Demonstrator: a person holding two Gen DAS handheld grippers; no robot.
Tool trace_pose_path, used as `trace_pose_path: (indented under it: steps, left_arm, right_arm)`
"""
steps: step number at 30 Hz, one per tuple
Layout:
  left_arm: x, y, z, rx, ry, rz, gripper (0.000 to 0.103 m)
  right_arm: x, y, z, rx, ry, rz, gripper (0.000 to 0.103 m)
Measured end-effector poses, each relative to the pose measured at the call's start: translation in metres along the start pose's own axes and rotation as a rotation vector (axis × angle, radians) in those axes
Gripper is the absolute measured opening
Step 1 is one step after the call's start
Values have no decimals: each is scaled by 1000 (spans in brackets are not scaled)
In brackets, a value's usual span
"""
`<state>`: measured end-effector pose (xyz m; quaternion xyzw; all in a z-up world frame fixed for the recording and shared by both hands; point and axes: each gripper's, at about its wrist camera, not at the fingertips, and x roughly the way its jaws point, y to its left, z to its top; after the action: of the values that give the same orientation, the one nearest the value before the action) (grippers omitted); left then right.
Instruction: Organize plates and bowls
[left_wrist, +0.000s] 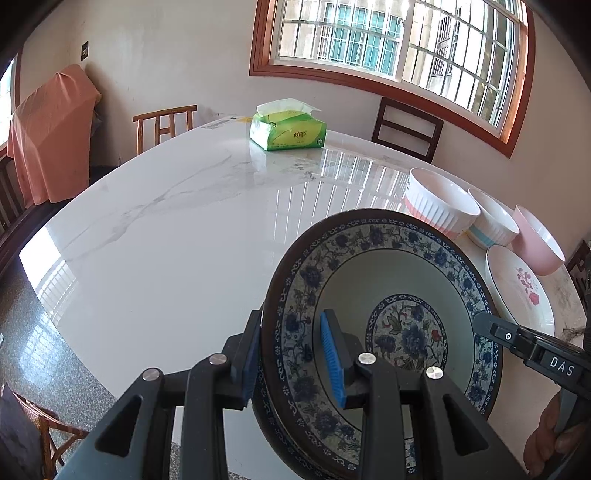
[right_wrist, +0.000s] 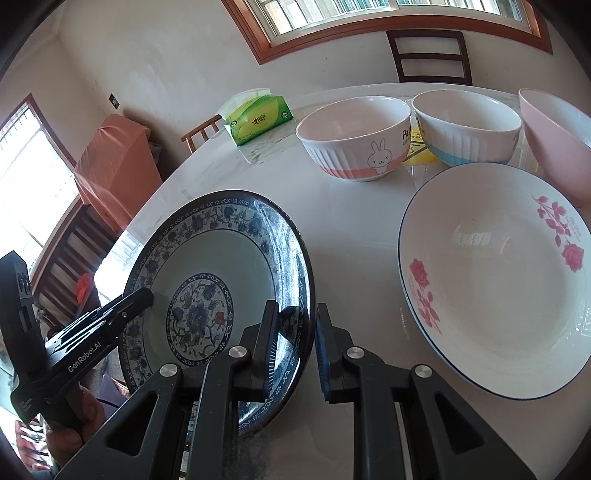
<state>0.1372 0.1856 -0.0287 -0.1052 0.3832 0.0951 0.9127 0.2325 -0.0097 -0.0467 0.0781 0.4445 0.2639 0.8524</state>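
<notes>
The blue patterned plate (left_wrist: 384, 332) is held between both grippers, tipped up above the white marble table (left_wrist: 177, 229) and filling the lower right of the left wrist view and the lower left of the right wrist view. The left gripper (left_wrist: 291, 360) is clenched on the plate's near left rim, one blue pad on the patterned face and the other behind the dark underside. The right gripper (right_wrist: 295, 349) clamps the opposite rim the same way, its jaws nearly closed with the edge sandwiched between the pads. Each gripper's tip shows in the other's view, so the plate spans the gap between them, carried from two sides with its face turned toward the left hand's camera.

Just to the right, in the right wrist view, lies the white rose plate (right_wrist: 495, 280) flat on the table, well within reach of the right gripper and nearer to it than to the left. I would judge that the blue plate is meant to go onto it, which would call for levelling the blue plate and sliding it rightward.

Behind the rose plate stand the rabbit bowl (right_wrist: 354, 138), the blue-banded bowl (right_wrist: 467, 127) and the pink bowl (right_wrist: 554, 140) in a row. Farther back sits a green tissue pack (right_wrist: 258, 118)
</notes>
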Motion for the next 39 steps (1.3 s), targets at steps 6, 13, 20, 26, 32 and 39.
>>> trace_pose_path:
  steps: [6, 13, 20, 26, 32, 39]
  left_arm:
    - [2, 1, -1, -1, 5, 1, 32]
    - [-4, -10, -1, 44, -28, 0, 31]
    - [-4, -12, -2, 33, -24, -20, 31]
    - [-6, 2, -5, -21, -8, -18, 31]
    - [-15, 2, -7, -32, -2, -24, 31]
    - [-29, -21, -10, -1, 13, -86, 39]
  right_arm:
    - [2, 2, 0, -5, 0, -7, 18]
    - [4, 11, 0, -50, -10, -32, 18]
    - [11, 10, 1, -45, -3, -22, 18]
    - [11, 11, 0, -70, -24, -48, 19]
    - [-2, 13, 1, -118, -91, -101, 20]
    - [-60, -30, -19, -11, -221, -138, 20]
